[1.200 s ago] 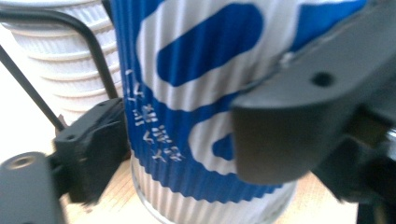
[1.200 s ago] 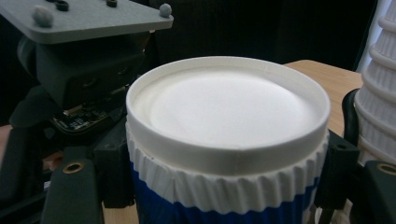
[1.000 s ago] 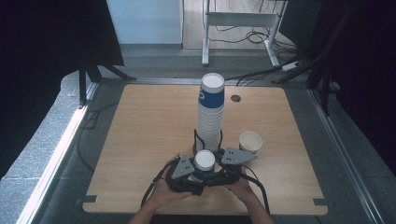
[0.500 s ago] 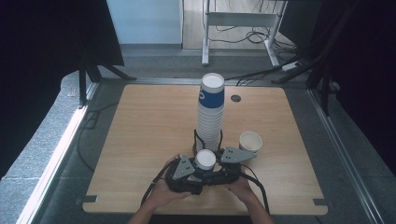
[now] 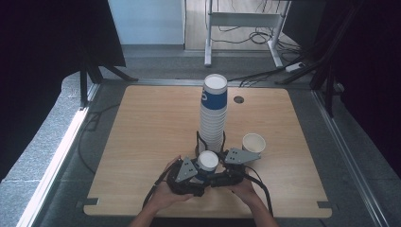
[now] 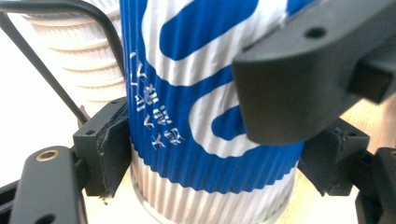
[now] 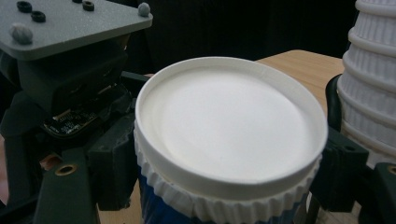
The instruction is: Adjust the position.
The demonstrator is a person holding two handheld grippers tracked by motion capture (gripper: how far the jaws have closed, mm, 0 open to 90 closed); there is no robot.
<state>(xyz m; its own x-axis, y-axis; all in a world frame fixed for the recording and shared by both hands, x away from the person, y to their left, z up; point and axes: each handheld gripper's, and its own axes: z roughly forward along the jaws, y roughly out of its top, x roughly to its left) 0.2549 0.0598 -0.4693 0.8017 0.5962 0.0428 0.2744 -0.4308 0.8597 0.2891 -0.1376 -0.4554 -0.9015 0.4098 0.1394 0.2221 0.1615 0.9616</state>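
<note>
A blue and white ribbed paper cup [image 5: 207,161] stands near the table's front edge with its flat white end up. Both grippers hold it. My left gripper [image 5: 202,170] comes in from the left; in the left gripper view [image 6: 219,158] its jaws have just been closing and press the cup [image 6: 201,116] low on both sides. My right gripper [image 5: 213,165] reaches in from the right and, in the right gripper view [image 7: 226,172], clamps the cup [image 7: 229,130] just under its white top. Behind it rises a tall stack of cups [image 5: 213,113] [image 6: 70,51] [image 7: 373,70].
The stack stands in a black wire holder [image 5: 198,139]. One open cup [image 5: 254,143] stands upright to the right of the stack. A small round hole [image 5: 239,100] sits far back in the wooden table [image 5: 142,137]. Cables trail from both grippers over the front edge.
</note>
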